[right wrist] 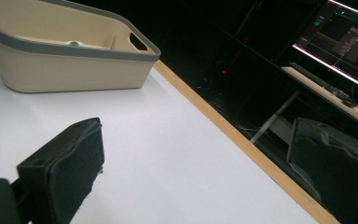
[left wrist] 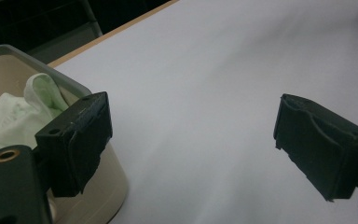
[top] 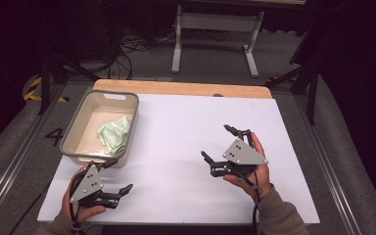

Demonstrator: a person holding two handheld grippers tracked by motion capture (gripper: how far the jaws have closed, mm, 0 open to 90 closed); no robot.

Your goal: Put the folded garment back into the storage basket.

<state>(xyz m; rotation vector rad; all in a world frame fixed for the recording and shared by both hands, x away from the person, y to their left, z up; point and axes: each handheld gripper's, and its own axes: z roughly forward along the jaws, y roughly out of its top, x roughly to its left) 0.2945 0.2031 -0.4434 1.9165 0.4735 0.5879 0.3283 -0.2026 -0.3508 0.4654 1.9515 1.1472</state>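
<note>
Both grippers wide open and empty above the white sheet; pale green cloth (top: 115, 134) lying in the beige bin (top: 129, 128).

The left gripper (top: 113, 176) hovers at the table's (top: 186, 88) near-left corner, jaws spread wide, one jaw just beside the bin's near wall; the right gripper (top: 219, 142), jaws equally wide, hangs right of the table's centre, well apart from the bin. Probable fault: a reach for the cloth could catch the left jaw on the bin's grey rim and shove or tip the light bin, since the wall stands between jaw and cloth. The sheet between the grippers is bare. A monitor (right wrist: 340, 37) glows beyond the far edge.
</note>
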